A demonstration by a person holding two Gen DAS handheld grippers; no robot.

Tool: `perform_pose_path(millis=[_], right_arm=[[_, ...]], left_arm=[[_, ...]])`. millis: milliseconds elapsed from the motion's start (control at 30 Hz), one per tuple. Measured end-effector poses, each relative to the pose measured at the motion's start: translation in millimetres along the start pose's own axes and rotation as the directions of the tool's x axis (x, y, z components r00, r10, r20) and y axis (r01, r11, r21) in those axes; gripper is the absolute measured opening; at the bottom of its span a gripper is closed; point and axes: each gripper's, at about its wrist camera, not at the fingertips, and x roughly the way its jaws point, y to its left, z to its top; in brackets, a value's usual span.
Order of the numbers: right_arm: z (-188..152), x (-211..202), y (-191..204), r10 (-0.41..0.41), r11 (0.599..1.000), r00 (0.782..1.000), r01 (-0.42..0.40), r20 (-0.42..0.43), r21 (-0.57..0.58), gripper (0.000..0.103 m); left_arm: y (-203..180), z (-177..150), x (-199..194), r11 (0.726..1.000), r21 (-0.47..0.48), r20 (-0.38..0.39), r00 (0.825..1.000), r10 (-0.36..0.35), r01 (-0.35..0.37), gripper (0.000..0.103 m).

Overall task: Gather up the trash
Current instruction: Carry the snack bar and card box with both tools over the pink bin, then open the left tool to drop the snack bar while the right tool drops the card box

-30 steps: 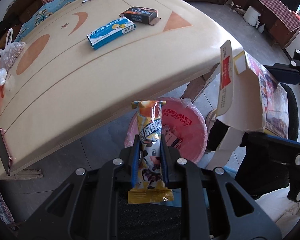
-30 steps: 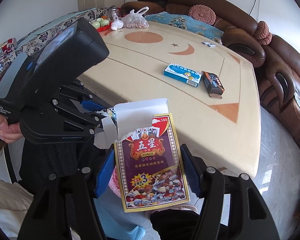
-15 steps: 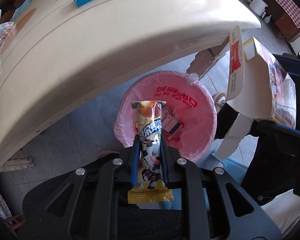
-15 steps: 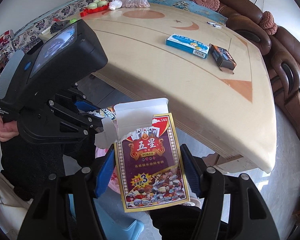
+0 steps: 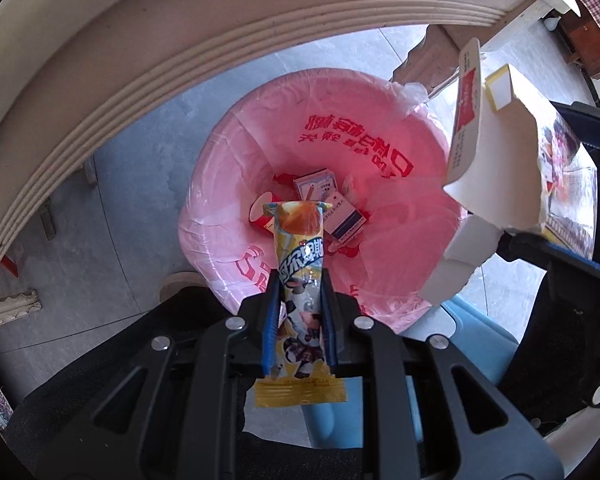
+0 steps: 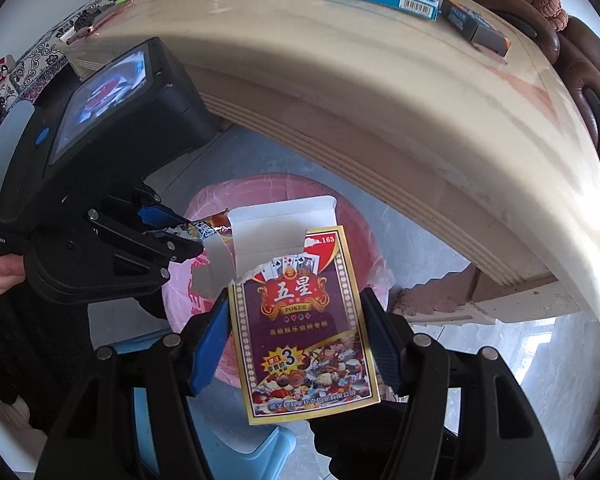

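Both grippers hold trash over the pink-lined round bin (image 5: 380, 128) beside the beige table edge (image 5: 148, 40).

The left gripper (image 5: 299, 280) is nearly closed, pinching a yellow snack wrapper (image 5: 300, 264) whose long axis runs along the fingers, tip pointing out over the bin's littered bottom. The right gripper (image 6: 296, 312), opened wide, clamps a flat maroon playing-card box (image 6: 300, 312), torn white flap pointing forward above the bin's rim. Grey floor lies open around the bin.

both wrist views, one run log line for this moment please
left tool: shut on snack wrapper | right tool: shut on poker card box | both over pink-lined bin | not released
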Motion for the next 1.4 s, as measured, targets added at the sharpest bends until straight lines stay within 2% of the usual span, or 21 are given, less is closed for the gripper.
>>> perform_pose_path(millis=[233, 567, 633, 733, 833, 1033, 1067, 1133, 1200, 1233, 1400], right_arm=[[0.6, 41.8, -6.6, 0.009, 1.0, 0.998, -0.009, -0.065, 0.0, 0.062], [7.5, 87.0, -10.6, 0.038, 0.999, 0.988, -0.037, -0.149, 0.011, 0.062], [8.7, 95.2, -9.8, 0.043, 0.999, 0.986, -0.041, -0.162, 0.016, 0.062], [9.9, 106.3, -10.0, 0.047, 0.999, 0.983, -0.045, -0.179, 0.013, 0.062], [10.3, 113.2, -12.5, 0.047, 0.999, 0.98, -0.046, -0.191, 0.011, 0.062], [10.1, 116.0, -9.9, 0.071, 0.997, 0.975, -0.067, -0.213, 0.025, 0.062], [10.3, 116.3, -8.9, 0.066, 0.998, 0.975, -0.064, -0.213, 0.02, 0.063], [11.4, 116.4, -11.4, 0.061, 0.998, 0.974, -0.059, -0.219, 0.016, 0.064], [9.3, 118.0, -13.6, 0.062, 0.998, 0.972, -0.058, -0.225, 0.022, 0.072], [6.8, 122.7, -11.2, 0.061, 0.998, 0.973, -0.057, -0.224, 0.025, 0.077], [2.2, 128.7, -8.6, 0.052, 0.999, 0.973, -0.048, -0.226, 0.027, 0.078]], left_arm=[[1.4, 7.1, 32.9, 1.0, 0.0, -0.088, 0.996, -0.011, 0.011, 0.019], [9.0, 18.7, 71.4, 0.995, -0.055, -0.173, 0.981, -0.086, 0.078, 0.019], [10.9, 20.2, 78.8, 0.989, -0.077, -0.194, 0.972, -0.136, 0.123, 0.019], [10.3, 22.0, 88.1, 0.994, -0.065, -0.209, 0.973, -0.1, 0.088, 0.019], [10.7, 23.4, 94.6, 0.991, -0.078, -0.228, 0.965, -0.128, 0.113, 0.019], [14.8, 24.9, 96.3, 0.99, -0.095, -0.231, 0.965, -0.121, 0.101, 0.019], [14.5, 25.1, 95.8, 0.992, -0.09, -0.229, 0.967, -0.111, 0.092, 0.024], [13.6, 25.9, 94.4, 0.993, -0.085, -0.228, 0.969, -0.099, 0.081, 0.04], [12.4, 27.1, 89.9, 0.995, -0.077, -0.215, 0.973, -0.085, 0.07, 0.056], [11.9, 27.8, 87.9, 0.994, -0.076, -0.214, 0.973, -0.09, 0.075, 0.059], [11.9, 28.4, 86.3, 0.996, -0.072, -0.213, 0.975, -0.064, 0.049, 0.067]])
